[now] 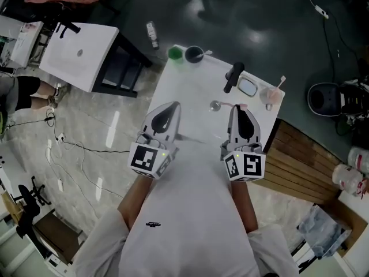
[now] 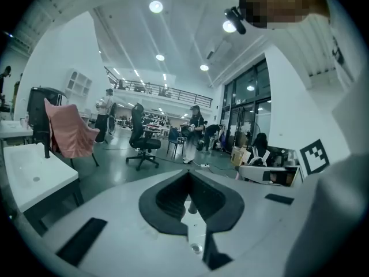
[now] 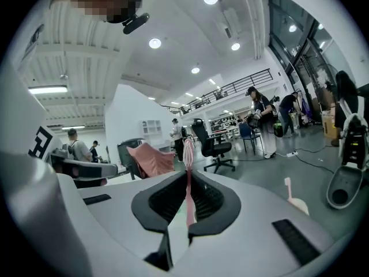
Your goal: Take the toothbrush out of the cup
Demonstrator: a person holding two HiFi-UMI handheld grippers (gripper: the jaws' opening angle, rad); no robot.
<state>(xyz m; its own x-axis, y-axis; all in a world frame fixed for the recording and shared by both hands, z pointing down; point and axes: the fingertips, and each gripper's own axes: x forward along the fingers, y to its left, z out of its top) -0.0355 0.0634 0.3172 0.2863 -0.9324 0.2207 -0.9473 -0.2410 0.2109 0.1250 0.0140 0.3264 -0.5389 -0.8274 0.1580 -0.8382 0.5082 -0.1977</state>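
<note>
I am pinching the pink toothbrush (image 3: pixel 188 154) in my right hand-held gripper (image 1: pixel 240 113), already clear of the cup (image 1: pixel 268 97) at two o'clock on the desk (image 1: pixel 196 91), leaving only the set-down, while my left hand-held gripper (image 2: pixel 189 183) is hanging pressed together, empty.

A white desk (image 1: pixel 196 82) is seen from above. The left claw (image 1: pixel 172 106) and the right claw (image 1: pixel 237 111) are held over its near part, side by side and apart. A pink toothbrush (image 1: pixel 241 106) is seen at the right claw's tip. A green cup (image 1: pixel 174 53) and a dark cup (image 1: pixel 194 54) are set at the far edge, and a pinkish cup (image 1: pixel 271 96) at the right edge.
</note>
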